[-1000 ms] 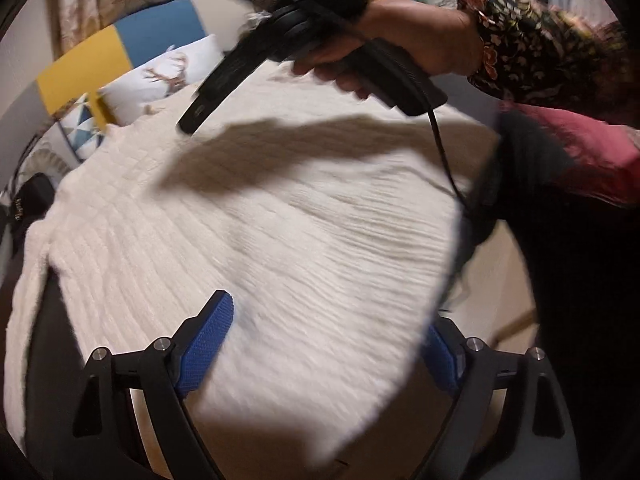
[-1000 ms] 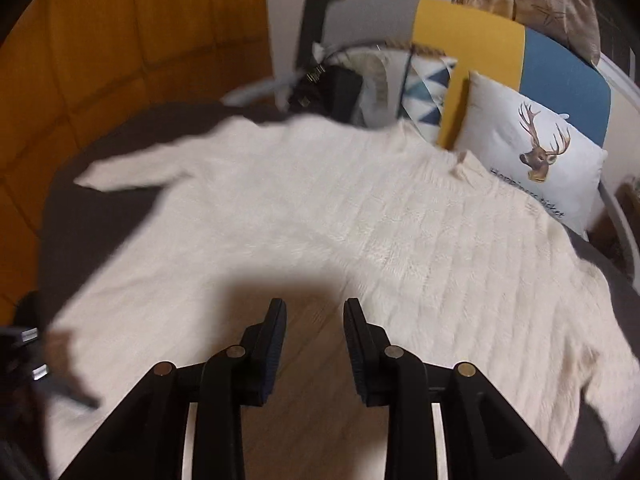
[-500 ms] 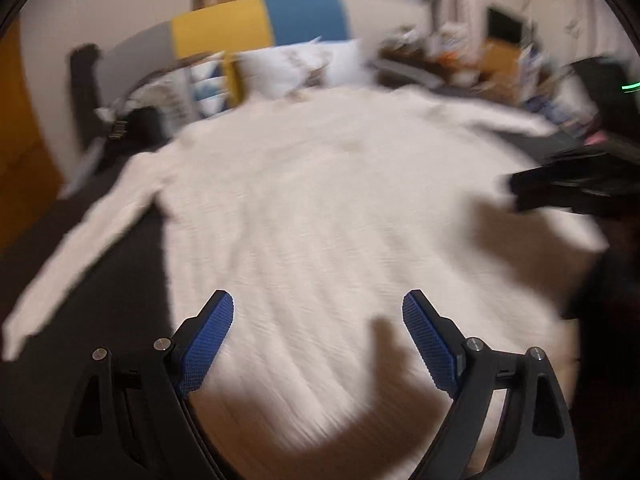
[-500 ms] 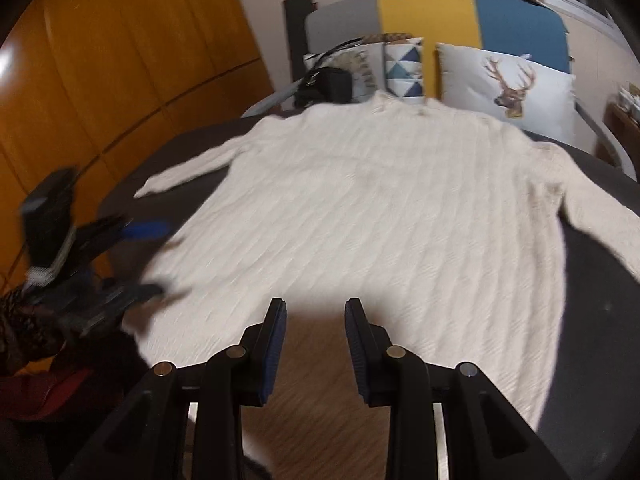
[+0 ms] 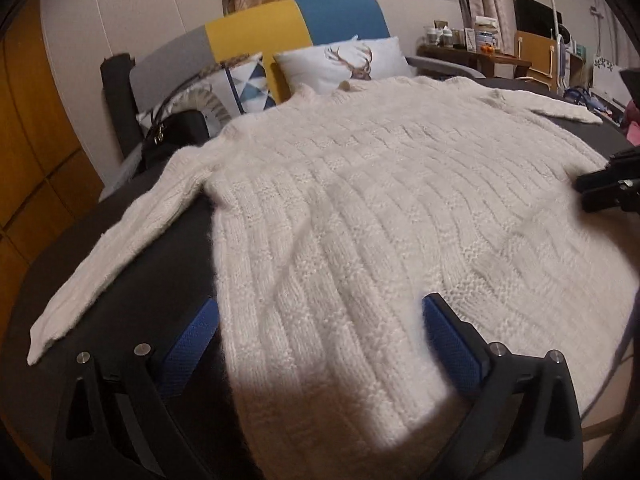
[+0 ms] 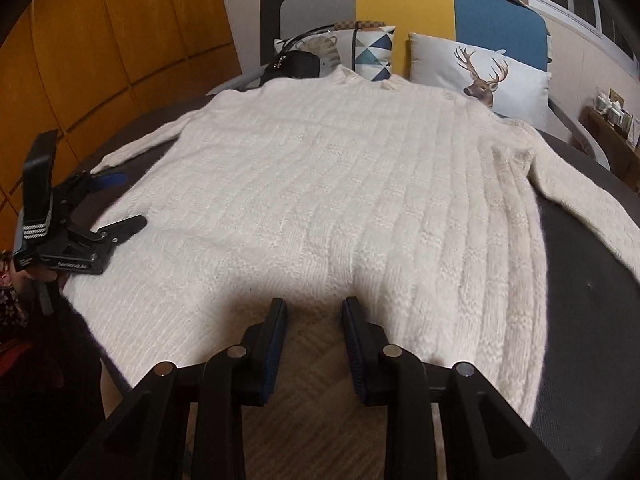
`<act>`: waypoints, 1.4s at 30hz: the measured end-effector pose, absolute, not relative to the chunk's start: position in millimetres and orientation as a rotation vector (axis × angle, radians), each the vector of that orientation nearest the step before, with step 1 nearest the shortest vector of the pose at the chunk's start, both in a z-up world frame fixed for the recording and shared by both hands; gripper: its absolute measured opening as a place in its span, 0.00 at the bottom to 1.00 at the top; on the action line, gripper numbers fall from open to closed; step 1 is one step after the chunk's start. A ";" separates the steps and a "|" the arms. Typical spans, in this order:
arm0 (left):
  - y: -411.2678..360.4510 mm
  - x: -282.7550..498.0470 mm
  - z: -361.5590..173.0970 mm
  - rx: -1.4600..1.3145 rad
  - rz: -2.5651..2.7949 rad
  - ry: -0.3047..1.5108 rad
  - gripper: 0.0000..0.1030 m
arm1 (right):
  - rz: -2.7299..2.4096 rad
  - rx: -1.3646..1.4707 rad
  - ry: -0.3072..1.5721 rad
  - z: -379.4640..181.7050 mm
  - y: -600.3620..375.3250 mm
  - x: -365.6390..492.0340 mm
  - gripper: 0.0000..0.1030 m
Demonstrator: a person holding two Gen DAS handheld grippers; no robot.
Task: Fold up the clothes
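One cream cable-knit sweater (image 6: pixel 340 184) lies flat, front up, on a dark round surface (image 5: pixel 168 264); I cannot tell whether that is a bed or a counter. Collar at 12 o'clock, hem at 6 o'clock. The hem overhangs the near edge, with wood-pattern floor (image 6: pixel 304 420) showing below it. Two sleeves spread: one toward 9 o'clock (image 5: pixel 116 240), one toward 3 o'clock (image 6: pixel 592 208). Bare dark surface is open beside each sleeve, in the angle between sleeve and body.

Left claw (image 5: pixel 320 344): jaws stand wide apart and have just been opening. The sweater's left side seam runs between them, not pressed; one blue pad (image 5: pixel 188 348) is over dark surface, the other over knit.

Right claw (image 6: pixel 314 340): jaws stand a narrow gap apart at the hem edge near 6 o'clock, nothing pinched.

Beyond the collar, three cushions: a deer-print pillow (image 6: pixel 484 76), a triangle-print cushion (image 6: pixel 374 54) and a grey patterned one partly hidden (image 5: pixel 204 100). One black handbag (image 5: pixel 176 136) touches the shoulder at 11 o'clock. Behind stands one headboard in grey, yellow and blue panels (image 6: pixel 404 0). Wooden wall panels (image 6: pixel 100 60) fill the 9 o'clock side. A cluttered side table (image 5: pixel 472 52) stands at 2 o'clock.
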State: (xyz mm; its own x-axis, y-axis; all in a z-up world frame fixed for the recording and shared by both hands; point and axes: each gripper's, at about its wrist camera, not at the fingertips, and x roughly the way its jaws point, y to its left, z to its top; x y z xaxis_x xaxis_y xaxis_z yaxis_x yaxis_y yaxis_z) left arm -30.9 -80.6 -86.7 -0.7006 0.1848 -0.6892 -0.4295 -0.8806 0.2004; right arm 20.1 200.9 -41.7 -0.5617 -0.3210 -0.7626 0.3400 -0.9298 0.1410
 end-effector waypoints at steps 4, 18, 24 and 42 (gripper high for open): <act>-76.2 -19.0 -64.4 -0.901 2.613 0.485 1.00 | -2.531 1.116 -0.081 -16.6 227.7 35.6 0.27; -79.2 -32.9 -87.2 -0.957 2.587 0.492 1.00 | -2.534 1.292 0.001 -42.9 270.7 59.3 0.29; -68.7 -40.1 -48.8 -0.889 2.638 0.425 1.00 | -2.649 1.155 -0.138 -5.9 293.9 43.3 0.30; -24.9 -120.7 -83.9 -1.178 2.666 0.426 1.00 | -2.692 1.348 0.122 -47.9 279.7 -137.6 0.30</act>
